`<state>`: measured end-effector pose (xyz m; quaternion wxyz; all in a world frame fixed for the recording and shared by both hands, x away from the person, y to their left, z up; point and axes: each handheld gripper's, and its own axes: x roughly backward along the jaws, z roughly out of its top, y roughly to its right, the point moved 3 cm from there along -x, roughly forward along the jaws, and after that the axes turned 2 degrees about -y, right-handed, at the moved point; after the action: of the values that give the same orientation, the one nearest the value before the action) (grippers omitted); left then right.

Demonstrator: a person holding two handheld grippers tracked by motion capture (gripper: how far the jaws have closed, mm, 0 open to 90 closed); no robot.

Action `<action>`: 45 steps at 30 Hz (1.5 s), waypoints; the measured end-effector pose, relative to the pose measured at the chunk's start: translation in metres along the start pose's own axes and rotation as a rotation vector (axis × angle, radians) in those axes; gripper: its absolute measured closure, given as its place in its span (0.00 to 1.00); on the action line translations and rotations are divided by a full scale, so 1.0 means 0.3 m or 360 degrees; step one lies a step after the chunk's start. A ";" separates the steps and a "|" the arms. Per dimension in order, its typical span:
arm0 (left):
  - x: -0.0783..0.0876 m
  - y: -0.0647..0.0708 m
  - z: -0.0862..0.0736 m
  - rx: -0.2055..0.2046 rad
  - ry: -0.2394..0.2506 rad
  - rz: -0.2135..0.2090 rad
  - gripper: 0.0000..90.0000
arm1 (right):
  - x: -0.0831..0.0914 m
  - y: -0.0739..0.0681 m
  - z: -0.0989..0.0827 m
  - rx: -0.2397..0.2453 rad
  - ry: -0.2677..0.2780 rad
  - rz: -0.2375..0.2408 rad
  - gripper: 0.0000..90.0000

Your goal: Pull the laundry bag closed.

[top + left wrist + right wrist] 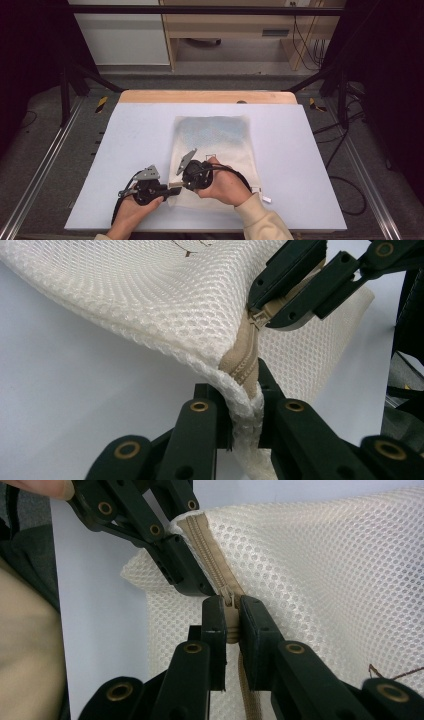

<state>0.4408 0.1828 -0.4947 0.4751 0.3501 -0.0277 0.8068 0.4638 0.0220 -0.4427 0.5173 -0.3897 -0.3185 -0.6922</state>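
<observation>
1. We've got the mesh bag (212, 150) lying mid-table, near edge lifted
2. Our left gripper (245, 412) pinches the bag's corner at the zipper (240, 360) end
3. Our right gripper (231, 625) clamps the zipper pull (229, 611); next, we judge, a steady slide along the teeth
4. No readable writing anywhere

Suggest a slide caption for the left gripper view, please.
Left gripper pinches mesh bag corner; right gripper grips zipper pull.

The zipper pull (231, 611) is mostly hidden between the right hand-held gripper (231, 630) jaws.
</observation>
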 end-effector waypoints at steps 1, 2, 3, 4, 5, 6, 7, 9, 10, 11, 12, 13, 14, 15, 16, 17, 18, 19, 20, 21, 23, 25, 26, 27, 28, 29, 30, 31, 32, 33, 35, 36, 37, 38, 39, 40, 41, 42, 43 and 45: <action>0.000 0.000 0.000 0.0000 -0.0001 -0.0001 0.92 | 0.000 0.001 0.000 0.0001 0.0001 0.0002 0.91; 0.000 0.000 0.000 -0.0001 0.0000 -0.0001 0.92 | 0.001 0.002 -0.001 0.0012 -0.0003 0.0004 0.91; -0.001 0.001 0.001 -0.0002 0.0000 -0.0004 0.92 | 0.002 0.002 -0.002 0.0011 -0.0001 0.0005 0.91; -0.001 0.002 0.001 -0.0004 -0.0001 -0.0004 0.92 | 0.002 0.003 -0.002 0.0011 -0.0002 0.0006 0.91; -0.001 0.003 0.002 -0.0006 0.0000 -0.0005 0.92 | 0.003 0.003 -0.003 0.0011 -0.0002 0.0008 0.91; -0.001 0.003 0.002 -0.0007 0.0001 -0.0006 0.92 | 0.004 0.003 -0.003 0.0008 -0.0002 0.0008 0.91; 0.000 0.004 0.002 -0.0007 0.0003 -0.0006 0.92 | 0.005 0.004 -0.003 0.0009 0.0003 0.0012 0.91; 0.001 0.004 0.002 -0.0007 0.0003 -0.0007 0.92 | 0.006 0.004 -0.003 0.0009 0.0001 0.0008 0.91; 0.002 0.004 0.002 -0.0002 0.0006 -0.0007 0.92 | 0.007 0.005 -0.004 0.0010 -0.0006 0.0005 0.91; 0.002 0.004 0.003 -0.0002 0.0007 -0.0007 0.92 | 0.008 0.006 -0.005 0.0007 -0.0007 0.0006 0.91; 0.002 0.004 0.003 -0.0003 0.0008 -0.0008 0.92 | 0.009 0.006 -0.006 0.0003 -0.0009 0.0000 0.91; 0.003 0.004 0.003 -0.0002 0.0010 -0.0006 0.92 | 0.011 0.006 -0.007 -0.0007 -0.0010 -0.0002 0.91; 0.003 0.005 0.004 -0.0001 0.0011 -0.0007 0.92 | 0.013 0.010 -0.010 -0.0004 -0.0004 0.0001 0.91; 0.004 0.005 0.004 0.0000 0.0013 -0.0008 0.92 | 0.013 0.010 -0.010 -0.0004 -0.0004 0.0001 0.91; 0.004 0.005 0.004 0.0000 0.0013 -0.0009 0.92 | 0.015 0.011 -0.012 -0.0007 -0.0009 -0.0001 0.91; 0.004 0.006 0.005 -0.0001 0.0013 -0.0010 0.92 | 0.017 0.012 -0.012 0.0002 -0.0009 0.0002 0.91; 0.004 0.006 0.005 -0.0001 0.0012 -0.0010 0.92 | 0.017 0.012 -0.012 0.0001 -0.0008 0.0001 0.91; 0.004 0.006 0.005 -0.0004 0.0011 -0.0010 0.92 | 0.017 0.012 -0.013 0.0003 -0.0010 0.0002 0.91; 0.004 0.006 0.005 -0.0003 0.0011 -0.0011 0.92 | 0.018 0.013 -0.013 0.0003 -0.0012 0.0002 0.91; 0.004 0.006 0.005 -0.0001 0.0011 -0.0012 0.92 | 0.018 0.013 -0.014 -0.0003 -0.0012 0.0001 0.91; 0.005 0.006 0.005 -0.0001 0.0015 -0.0015 0.92 | 0.020 0.014 -0.016 -0.0013 -0.0010 0.0003 0.91; 0.005 0.007 0.006 -0.0006 0.0015 -0.0014 0.92 | 0.023 0.015 -0.018 -0.0005 -0.0010 0.0004 0.91; 0.004 0.008 0.006 -0.0006 0.0015 -0.0015 0.92 | 0.024 0.015 -0.018 -0.0004 -0.0011 0.0003 0.91; 0.004 0.008 0.006 -0.0007 0.0015 -0.0015 0.92 | 0.024 0.015 -0.018 -0.0001 -0.0011 0.0004 0.91; 0.004 0.008 0.006 -0.0008 0.0014 -0.0014 0.92 | 0.024 0.015 -0.019 -0.0004 -0.0011 0.0004 0.91; 0.004 0.008 0.006 -0.0007 0.0015 -0.0015 0.92 | 0.024 0.016 -0.020 -0.0002 -0.0014 0.0002 0.91; 0.005 0.008 0.006 -0.0007 0.0014 -0.0014 0.92 | 0.025 0.016 -0.021 -0.0011 -0.0018 -0.0001 0.91; 0.005 0.007 0.006 -0.0006 0.0015 -0.0014 0.92 | 0.026 0.019 -0.023 -0.0010 -0.0019 -0.0003 0.91; 0.005 0.007 0.006 -0.0005 0.0015 -0.0014 0.92 | 0.026 0.020 -0.025 -0.0012 -0.0022 -0.0007 0.91; 0.005 0.007 0.005 -0.0005 0.0015 -0.0014 0.92 | 0.028 0.022 -0.027 -0.0012 -0.0025 -0.0008 0.91; 0.005 0.007 0.005 -0.0005 0.0015 -0.0013 0.92 | 0.031 0.025 -0.032 -0.0031 -0.0026 -0.0013 0.91; 0.005 0.007 0.005 -0.0005 0.0016 -0.0012 0.92 | 0.032 0.028 -0.034 -0.0026 -0.0026 -0.0015 0.91; 0.005 0.007 0.005 -0.0004 0.0017 -0.0013 0.92 | 0.034 0.030 -0.037 -0.0033 -0.0034 -0.0022 0.91; 0.005 0.007 0.005 -0.0003 0.0018 -0.0013 0.92 | 0.036 0.033 -0.039 -0.0028 -0.0035 -0.0025 0.91; 0.005 0.007 0.005 -0.0004 0.0017 -0.0012 0.92 | 0.037 0.034 -0.041 -0.0039 -0.0032 -0.0026 0.91; 0.005 0.007 0.005 -0.0004 0.0017 -0.0014 0.92 | 0.039 0.036 -0.043 -0.0037 -0.0032 -0.0026 0.91; 0.004 0.007 0.005 -0.0005 0.0017 -0.0013 0.92 | 0.040 0.036 -0.043 -0.0044 -0.0027 -0.0023 0.91; 0.004 0.007 0.005 -0.0005 0.0017 -0.0014 0.92 | 0.042 0.038 -0.045 -0.0036 -0.0026 -0.0025 0.91; 0.004 0.007 0.005 -0.0006 0.0015 -0.0013 0.92 | 0.043 0.037 -0.045 -0.0046 -0.0027 -0.0024 0.91; 0.004 0.007 0.005 -0.0004 0.0016 -0.0013 0.92 | 0.044 0.039 -0.048 -0.0050 -0.0029 -0.0025 0.91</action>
<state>0.4395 0.1819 -0.4924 0.4789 0.3457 -0.0250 0.8066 0.4698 0.0007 -0.4378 0.5027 -0.4016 -0.3153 -0.6976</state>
